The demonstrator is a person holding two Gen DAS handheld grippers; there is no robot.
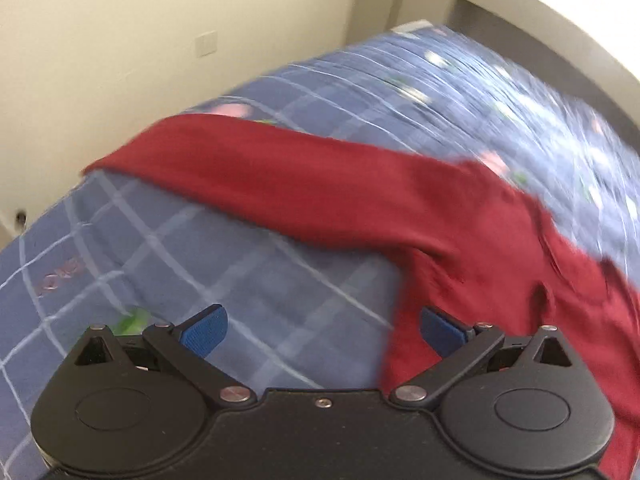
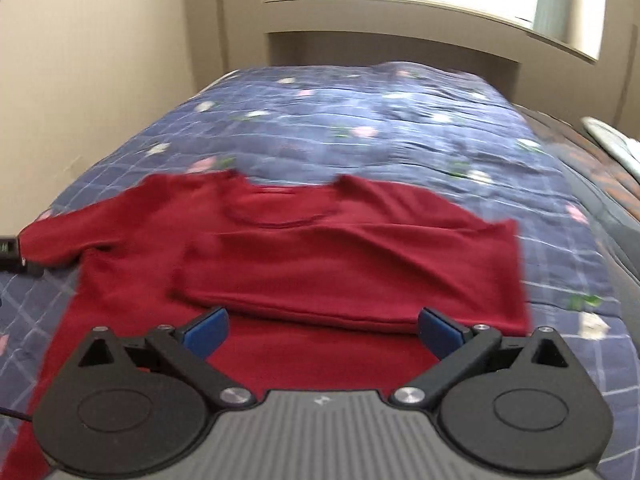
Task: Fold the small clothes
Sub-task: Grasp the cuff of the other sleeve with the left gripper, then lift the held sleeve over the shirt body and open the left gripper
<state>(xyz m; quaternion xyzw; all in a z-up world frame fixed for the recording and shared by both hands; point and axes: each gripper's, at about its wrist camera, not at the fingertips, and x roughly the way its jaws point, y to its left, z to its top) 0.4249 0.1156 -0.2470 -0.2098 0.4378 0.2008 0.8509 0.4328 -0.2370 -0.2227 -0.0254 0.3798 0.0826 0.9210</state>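
A dark red long-sleeved top lies flat on a blue checked bedspread, neck away from me. Its right sleeve is folded across the chest; its left sleeve stretches out to the side. My left gripper is open and empty, over the bedspread just left of the top's body. My right gripper is open and empty, above the top's lower half, near the folded sleeve's edge. The left gripper's black body shows at the left edge of the right wrist view.
The bed runs along a cream wall on the left and ends at a headboard ledge under a window. A pale pillow lies at the far right.
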